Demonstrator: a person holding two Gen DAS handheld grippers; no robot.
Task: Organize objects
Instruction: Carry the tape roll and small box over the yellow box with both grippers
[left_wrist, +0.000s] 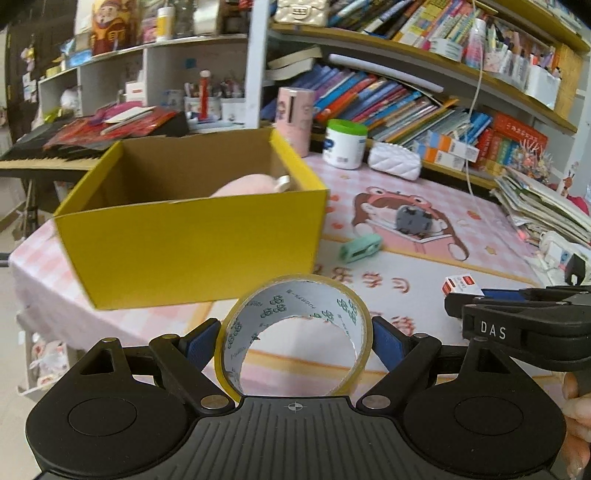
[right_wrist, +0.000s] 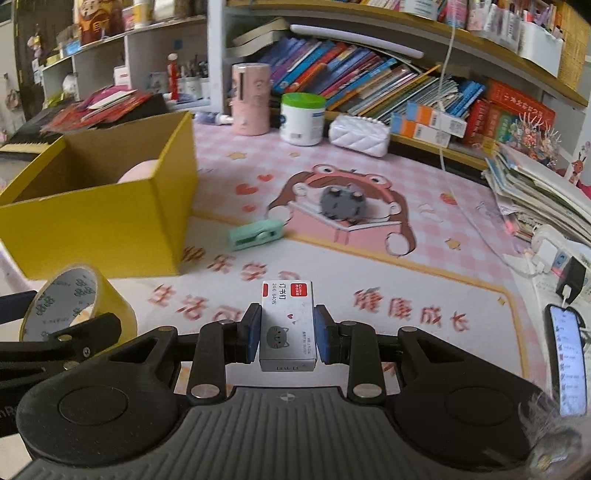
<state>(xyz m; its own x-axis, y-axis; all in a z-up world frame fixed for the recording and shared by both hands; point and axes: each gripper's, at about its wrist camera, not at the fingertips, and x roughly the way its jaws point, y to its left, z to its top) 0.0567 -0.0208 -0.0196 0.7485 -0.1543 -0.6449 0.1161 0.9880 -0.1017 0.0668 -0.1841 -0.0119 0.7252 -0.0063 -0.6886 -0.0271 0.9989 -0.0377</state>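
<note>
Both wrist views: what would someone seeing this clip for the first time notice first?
Each gripper carries something: the left gripper clamps a roll of yellow tape, the right gripper a small staple box. Ahead on the left stands an open yellow box on the pink cartoon desk mat, where a mint green gadget lies loose.

Pink object (left_wrist: 243, 186) half hidden inside yellow box (left_wrist: 192, 251).

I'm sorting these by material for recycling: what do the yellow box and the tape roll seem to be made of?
Yellow box: looks like cardboard, matte yellow outside, bare brown inside, with folded walls and thin cut edges. Tape roll: seemingly glossy yellowish clear plastic tape wound on a white printed paper core, whose inner layer is torn and peeling; the left gripper holds it.
</note>
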